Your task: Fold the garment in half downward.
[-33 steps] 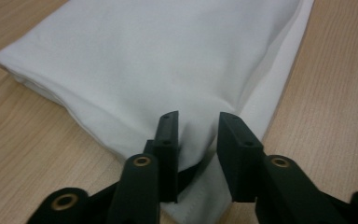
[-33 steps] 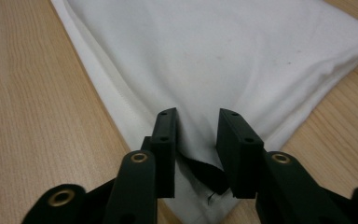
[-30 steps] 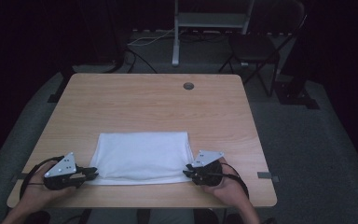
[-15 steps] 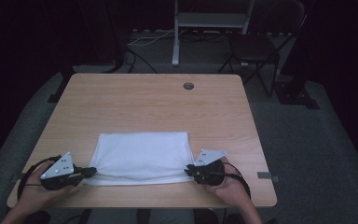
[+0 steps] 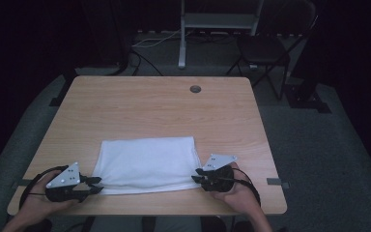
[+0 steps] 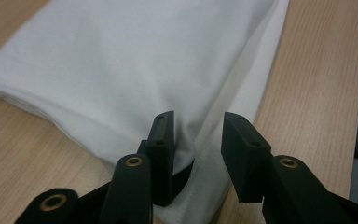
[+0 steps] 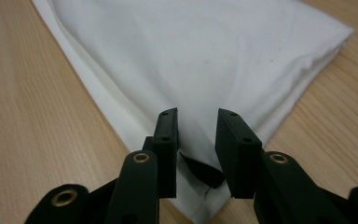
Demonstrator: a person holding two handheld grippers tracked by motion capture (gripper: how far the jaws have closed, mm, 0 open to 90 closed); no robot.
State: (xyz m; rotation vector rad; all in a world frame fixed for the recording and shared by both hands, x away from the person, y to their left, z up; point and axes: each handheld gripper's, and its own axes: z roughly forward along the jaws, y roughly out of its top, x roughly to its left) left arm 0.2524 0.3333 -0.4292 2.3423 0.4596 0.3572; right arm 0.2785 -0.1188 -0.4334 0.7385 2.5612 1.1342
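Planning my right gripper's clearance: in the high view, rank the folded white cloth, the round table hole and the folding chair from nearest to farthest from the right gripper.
From the right gripper:
1. Folded white cloth, directly at its jaws, to the left on the near part of the table.
2. Round table hole, near the table's far edge.
3. Folding chair, on the floor beyond the table, far right.

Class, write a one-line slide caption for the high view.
Two hand-held grippers, left gripper and right gripper, open at the near corners of a folded white cloth on a wooden table.
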